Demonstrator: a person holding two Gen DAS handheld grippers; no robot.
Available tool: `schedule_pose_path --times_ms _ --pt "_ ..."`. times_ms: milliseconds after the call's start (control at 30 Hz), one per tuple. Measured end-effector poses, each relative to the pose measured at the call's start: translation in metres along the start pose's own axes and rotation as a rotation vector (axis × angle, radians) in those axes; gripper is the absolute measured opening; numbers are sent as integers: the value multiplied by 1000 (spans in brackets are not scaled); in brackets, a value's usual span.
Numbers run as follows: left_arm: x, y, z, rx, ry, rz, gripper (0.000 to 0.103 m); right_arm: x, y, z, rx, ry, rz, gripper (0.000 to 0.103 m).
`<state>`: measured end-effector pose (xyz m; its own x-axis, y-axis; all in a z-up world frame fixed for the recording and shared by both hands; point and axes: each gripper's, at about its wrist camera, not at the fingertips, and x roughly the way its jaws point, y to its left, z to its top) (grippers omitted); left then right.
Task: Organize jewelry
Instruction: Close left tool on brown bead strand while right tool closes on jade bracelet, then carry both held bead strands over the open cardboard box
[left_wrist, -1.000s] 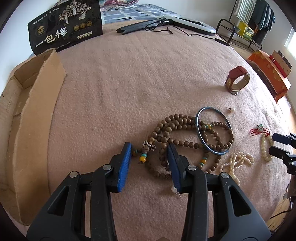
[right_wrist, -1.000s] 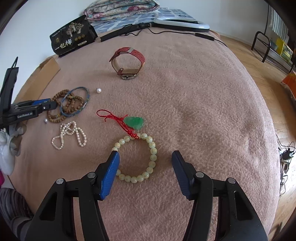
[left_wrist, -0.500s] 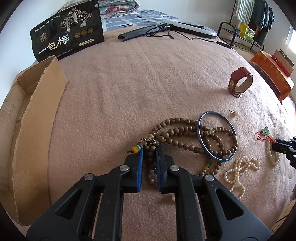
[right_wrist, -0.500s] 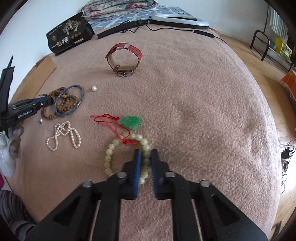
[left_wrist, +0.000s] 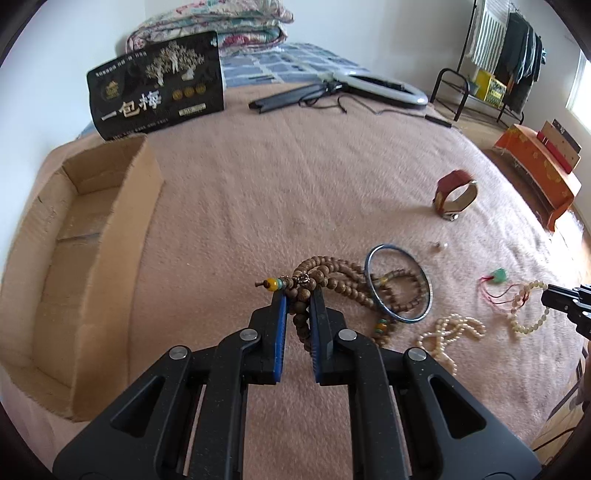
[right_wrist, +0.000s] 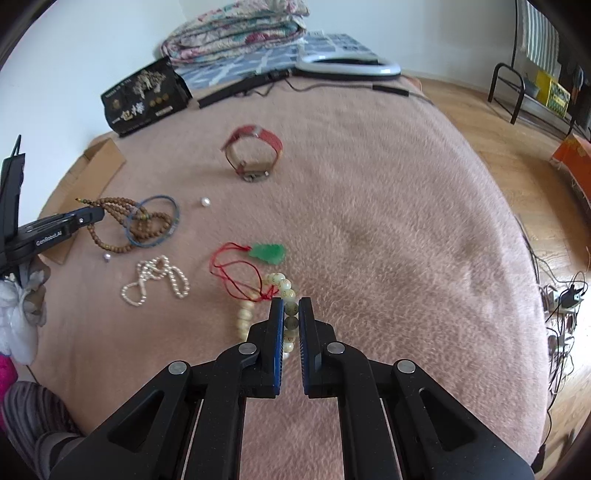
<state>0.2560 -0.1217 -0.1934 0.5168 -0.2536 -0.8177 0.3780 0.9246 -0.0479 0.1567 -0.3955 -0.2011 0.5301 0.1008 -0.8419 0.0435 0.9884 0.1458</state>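
You've got both grippers clamped: the left gripper (left_wrist: 297, 295) is pinched on the wood beads (left_wrist: 332, 280) near the tassel end, and the right gripper (right_wrist: 291, 308) is pinched on the pale bracelet (right_wrist: 284, 291) on the blanket (right_wrist: 388, 229). I'd lift slow and straight, since the wood beads run through the bangle (left_wrist: 399, 284) and the red cord (right_wrist: 232, 269) looks snagged on the pale bracelet. The box (left_wrist: 74, 258) on your left is probably where they go.

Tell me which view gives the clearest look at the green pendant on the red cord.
The right wrist view: the green pendant lies near the frame's middle, large and unobstructed, with its red cord looping toward the pale bead bracelet. The left wrist view shows the same pendant only small, near the right edge.
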Motion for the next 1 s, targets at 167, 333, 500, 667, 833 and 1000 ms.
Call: schedule_pose_path --times_ms 167,333,500,667,833,1000 --pt "-20 2 -1 -11 -27 -6 9 -20 7 0 -11 -39 -5 6" --pt "-44 4 -5 -29 -62 -20 9 -40 12 0 -28 -79 -13 6" --pt "-65 9 -5 -45 -93 -26 9 -57 20 3 -45 -113 -13 6" --pt "-89 20 -7 -76 -132 -27 9 -71 34 9 -72 -145 0 6" --pt "-113 36 -7 -99 -170 -21 9 -84 53 19 -111 -180 26 6" --pt "-136 57 -7 -136 -209 -11 9 -87 77 33 -155 -198 56 6"
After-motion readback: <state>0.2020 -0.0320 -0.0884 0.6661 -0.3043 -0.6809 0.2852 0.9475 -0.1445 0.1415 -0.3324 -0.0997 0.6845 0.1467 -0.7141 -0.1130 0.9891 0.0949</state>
